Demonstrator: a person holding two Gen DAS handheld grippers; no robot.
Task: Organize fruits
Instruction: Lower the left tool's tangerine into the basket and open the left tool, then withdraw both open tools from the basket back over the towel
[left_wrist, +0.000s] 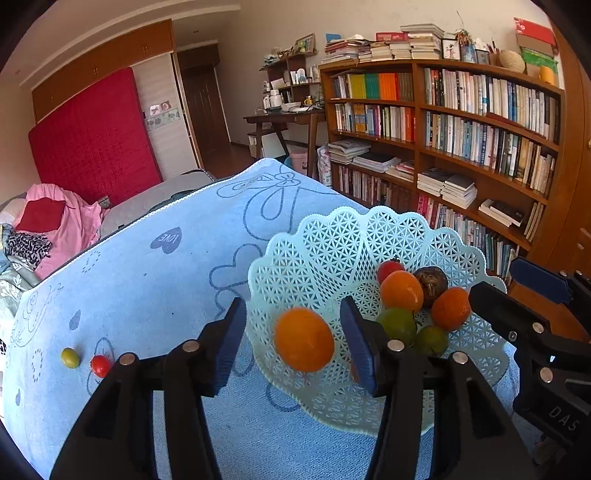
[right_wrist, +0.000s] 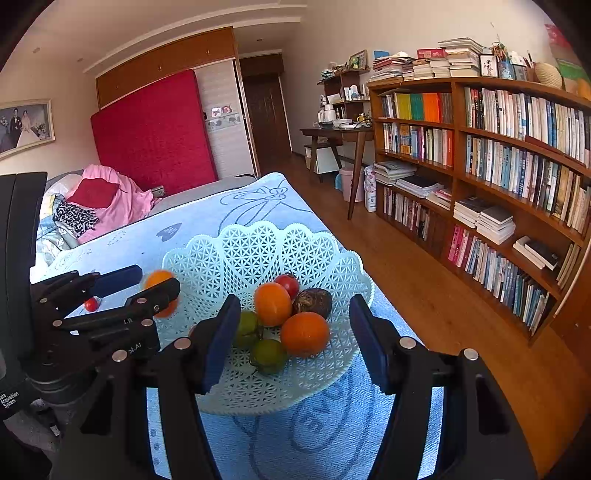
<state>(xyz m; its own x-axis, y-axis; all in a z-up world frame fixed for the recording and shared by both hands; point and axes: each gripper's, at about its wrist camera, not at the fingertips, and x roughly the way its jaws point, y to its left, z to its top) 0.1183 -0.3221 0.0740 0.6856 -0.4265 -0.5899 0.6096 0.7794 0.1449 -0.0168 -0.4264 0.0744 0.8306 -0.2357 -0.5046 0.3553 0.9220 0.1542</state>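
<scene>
A pale green lattice basket (left_wrist: 314, 236) (right_wrist: 258, 240) sits on the blue towel-covered table (left_wrist: 147, 280). It holds two orange fruits, a red tomato (left_wrist: 388, 267), a dark brown fruit (left_wrist: 432, 282) and two green fruits (left_wrist: 399, 323). My left gripper (left_wrist: 293, 341) is open; an orange fruit (left_wrist: 303, 339) (right_wrist: 159, 278) is between its fingers over the basket's left rim, touching neither pad. My right gripper (right_wrist: 295, 341) is open and empty, hovering over the basket's near side. A small yellow-green fruit (left_wrist: 70, 357) and a small red tomato (left_wrist: 100, 365) lie on the towel at left.
A bed with pink and red bedding (left_wrist: 48, 221) lies beyond the table's left side. A tall bookshelf (left_wrist: 461, 140) stands at right over wooden floor (right_wrist: 424, 280). The right gripper's body (left_wrist: 535, 332) is close to the basket's right rim.
</scene>
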